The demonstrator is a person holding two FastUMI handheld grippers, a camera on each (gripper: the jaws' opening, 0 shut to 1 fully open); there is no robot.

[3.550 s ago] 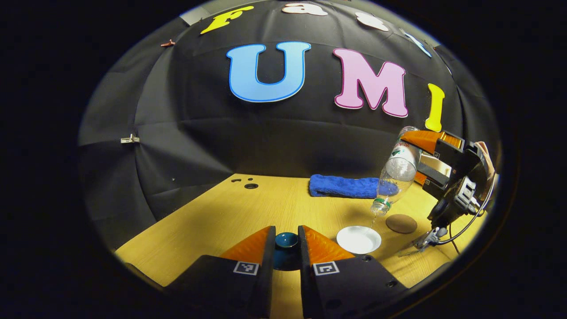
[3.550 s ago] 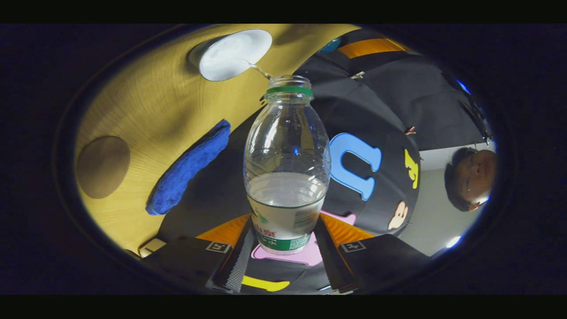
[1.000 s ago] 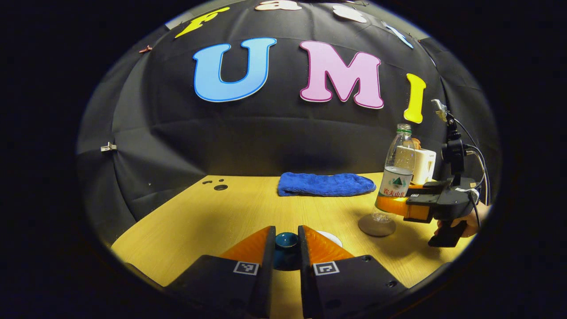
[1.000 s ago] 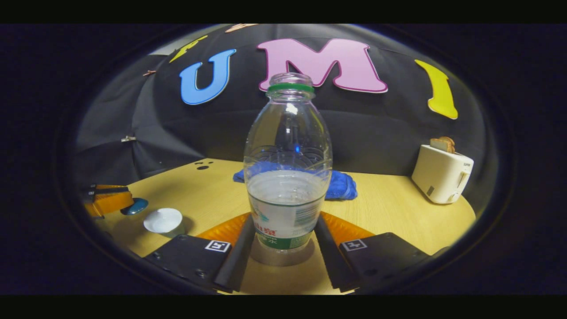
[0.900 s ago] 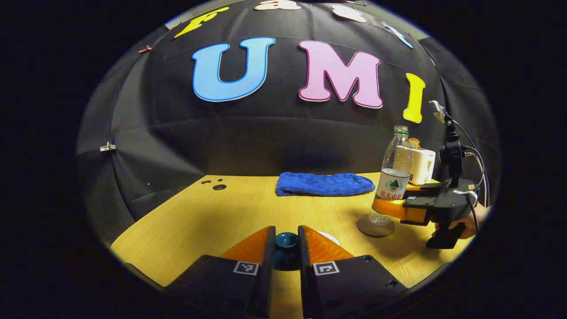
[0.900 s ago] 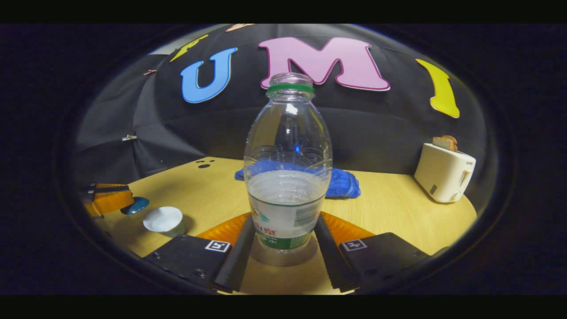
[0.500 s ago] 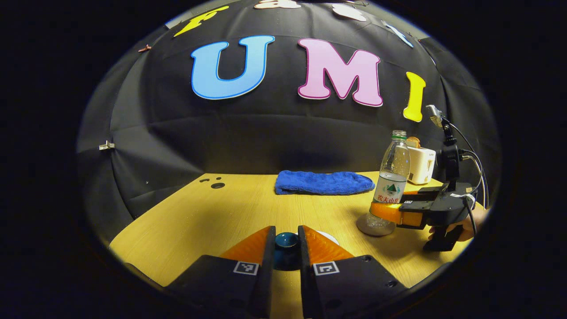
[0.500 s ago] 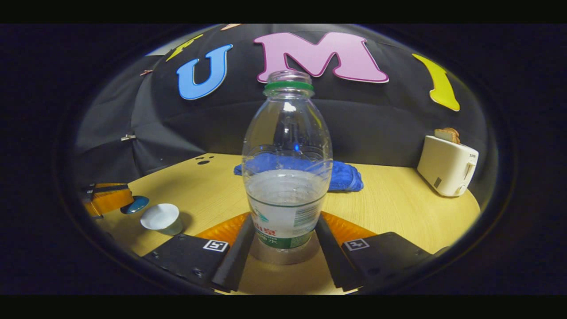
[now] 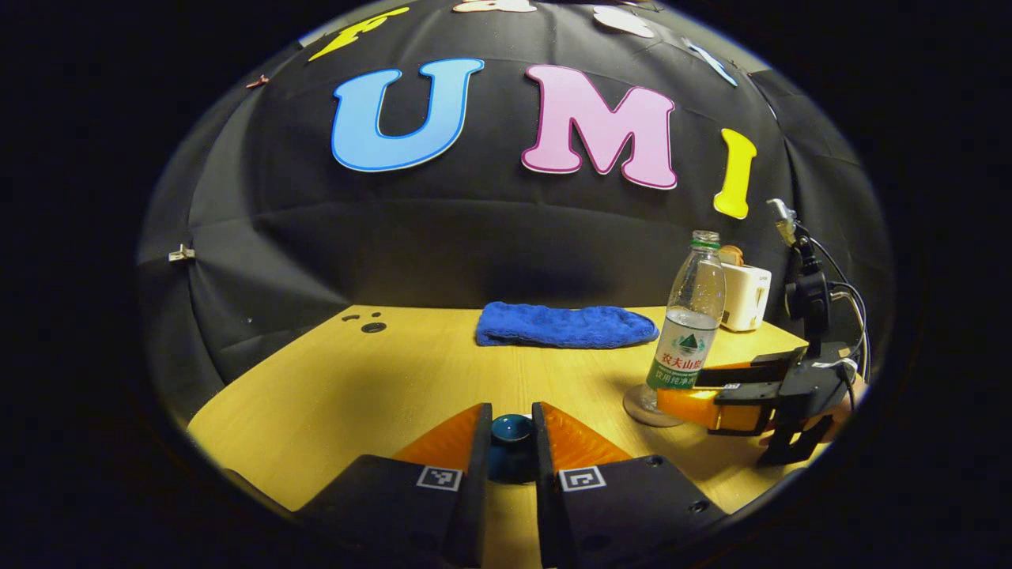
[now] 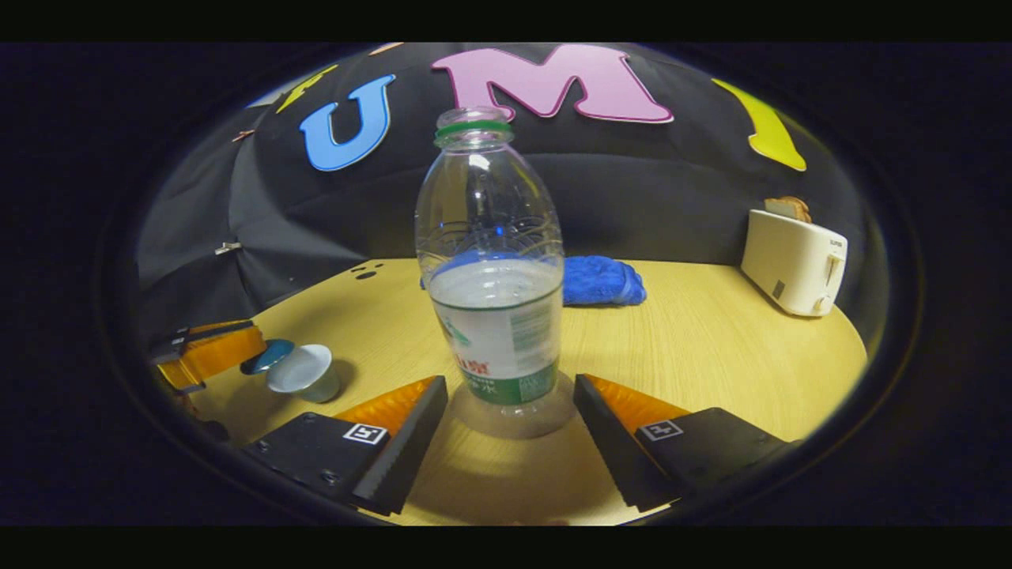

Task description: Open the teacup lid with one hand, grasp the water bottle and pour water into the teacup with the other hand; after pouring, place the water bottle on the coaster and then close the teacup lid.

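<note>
Two grippers: the right gripper (image 10: 506,419), jaws spread, frames the upright clear plastic water bottle (image 10: 492,269) on its round brown coaster (image 10: 514,417), while the left gripper (image 9: 511,442) pinches the dark blue teacup lid (image 9: 511,431) at six o'clock, ready for closing.

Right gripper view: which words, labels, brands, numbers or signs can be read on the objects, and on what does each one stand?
Clear plastic water bottle: printed paper label with a green band; the print is too small and curved to quote.
White toaster: a small dark mark near its top edge, too blurred to read.
Right gripper: one square code marker on each finger, no words.
</note>
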